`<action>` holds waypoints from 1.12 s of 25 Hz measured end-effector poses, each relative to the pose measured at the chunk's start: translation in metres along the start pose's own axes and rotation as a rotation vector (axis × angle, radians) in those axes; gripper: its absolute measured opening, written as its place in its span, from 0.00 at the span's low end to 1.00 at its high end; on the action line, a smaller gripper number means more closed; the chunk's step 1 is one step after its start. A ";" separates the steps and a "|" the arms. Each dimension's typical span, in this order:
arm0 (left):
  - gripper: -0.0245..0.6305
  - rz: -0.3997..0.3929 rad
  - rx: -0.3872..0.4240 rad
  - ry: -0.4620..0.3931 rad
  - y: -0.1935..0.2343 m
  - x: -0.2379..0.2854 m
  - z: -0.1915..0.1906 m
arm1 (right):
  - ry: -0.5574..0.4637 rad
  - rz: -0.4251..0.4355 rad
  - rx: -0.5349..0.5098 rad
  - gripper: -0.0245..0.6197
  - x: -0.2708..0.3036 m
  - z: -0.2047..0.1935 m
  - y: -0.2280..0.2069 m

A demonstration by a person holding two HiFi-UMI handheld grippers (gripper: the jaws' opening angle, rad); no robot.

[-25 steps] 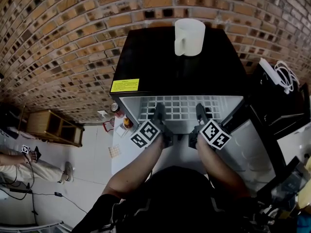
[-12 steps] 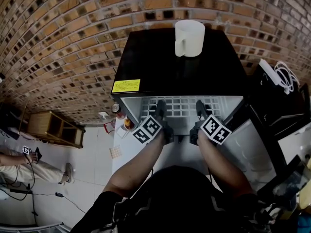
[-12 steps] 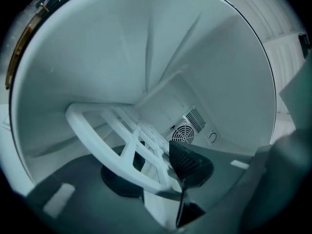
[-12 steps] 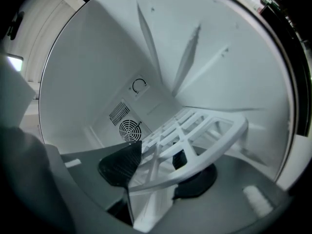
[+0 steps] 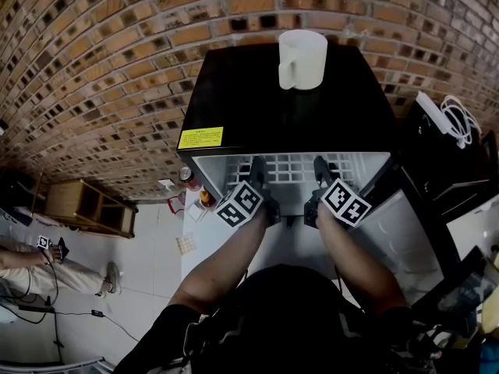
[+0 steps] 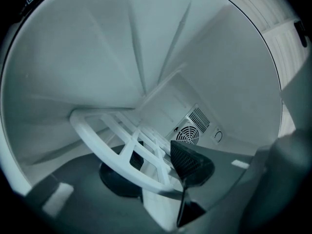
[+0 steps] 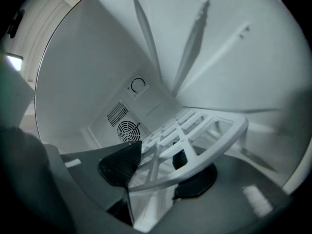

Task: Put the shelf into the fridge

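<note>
Shelf: the white plastic grid shelf lies about level inside the fridge, its front rail at the mouth.
Fridge: a small black fridge with a white lining, standing open.
Left gripper: the left gripper has let go. Its jaws have just been opening and stand apart, with the front rail between them.
Right gripper: the right gripper is unclamped too, with one jaw on each side of the rail.
Back wall: a round fan grille sits behind the shelf.
On top: a white handled mug stands upright.
Around: a red brick wall and, left, a wooden crate on the floor.
</note>
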State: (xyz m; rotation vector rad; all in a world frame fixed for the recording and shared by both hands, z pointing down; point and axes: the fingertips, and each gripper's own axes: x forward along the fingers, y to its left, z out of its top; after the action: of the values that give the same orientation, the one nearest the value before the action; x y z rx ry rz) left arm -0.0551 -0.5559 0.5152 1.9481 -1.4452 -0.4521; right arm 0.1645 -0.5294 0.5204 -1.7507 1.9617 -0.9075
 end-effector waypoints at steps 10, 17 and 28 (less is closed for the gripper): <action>0.27 -0.029 -0.023 0.024 0.001 0.006 -0.004 | 0.012 -0.004 0.010 0.34 0.004 0.000 -0.001; 0.31 -0.021 0.028 0.053 -0.002 -0.005 -0.005 | 0.020 0.008 0.014 0.35 -0.005 -0.003 0.003; 0.31 -0.097 0.057 0.125 -0.015 -0.045 -0.015 | 0.045 0.025 0.115 0.33 -0.050 -0.020 0.013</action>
State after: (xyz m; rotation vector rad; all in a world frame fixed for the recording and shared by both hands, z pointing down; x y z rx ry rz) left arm -0.0499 -0.5071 0.5113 2.0602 -1.3022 -0.3283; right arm 0.1504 -0.4755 0.5195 -1.6520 1.9138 -1.0381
